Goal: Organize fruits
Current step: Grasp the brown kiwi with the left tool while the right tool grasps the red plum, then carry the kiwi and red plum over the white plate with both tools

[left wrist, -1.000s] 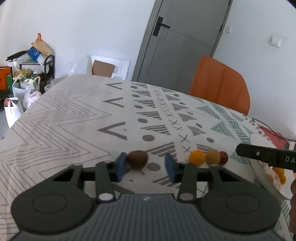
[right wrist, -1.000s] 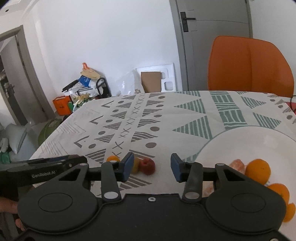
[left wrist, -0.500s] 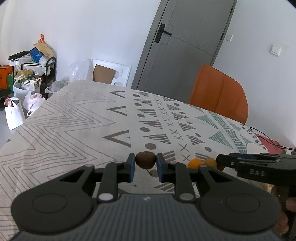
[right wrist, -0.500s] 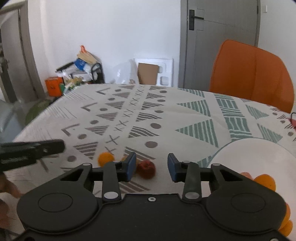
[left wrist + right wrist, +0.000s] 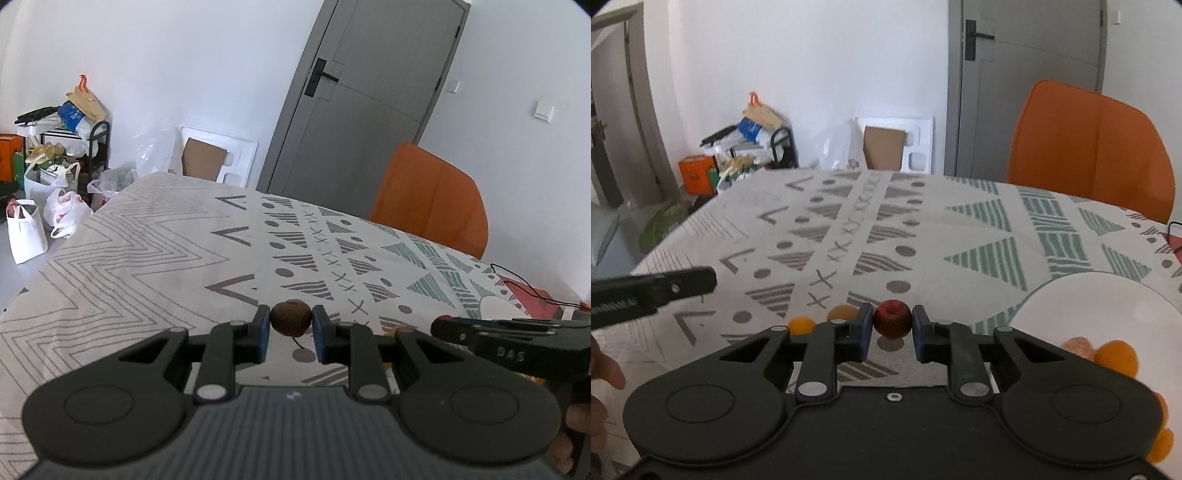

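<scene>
**Both grippers closed on fruit above the patterned cloth**

Left gripper (image 5: pixel 291 334): blue pads pressed on either side of a brown fruit (image 5: pixel 291 318). A thin stem hung below it. The fruit sat between the fingertips, over the cloth (image 5: pixel 147 258) that covered the surface; whether it touched the cloth could not be told.

Right gripper (image 5: pixel 889 332): its jaws had just been closing, and the pads clamped a red fruit (image 5: pixel 892 318) at the fingertips, with its shadow on the cloth beneath.

Left of the red fruit, on the cloth, lay an orange fruit (image 5: pixel 800 325) and, just beside it, a yellowish fruit (image 5: pixel 842 313), partly hidden by the gripper finger.

White plate (image 5: pixel 1108 295) lay at the right of the right wrist view, near the gripper. It held a peeled citrus piece (image 5: pixel 1078 347) touching a whole orange (image 5: pixel 1117 357); more oranges showed at the lower right edge, mostly hidden behind the gripper body.

Each gripper showed in the other's view as a black bar coming in from the side. A person's fingers (image 5: pixel 605 369) showed at the left edge of the right wrist view.

Orange chair (image 5: pixel 1089 147) stood behind the surface; grey door (image 5: pixel 362 103) was shut
</scene>
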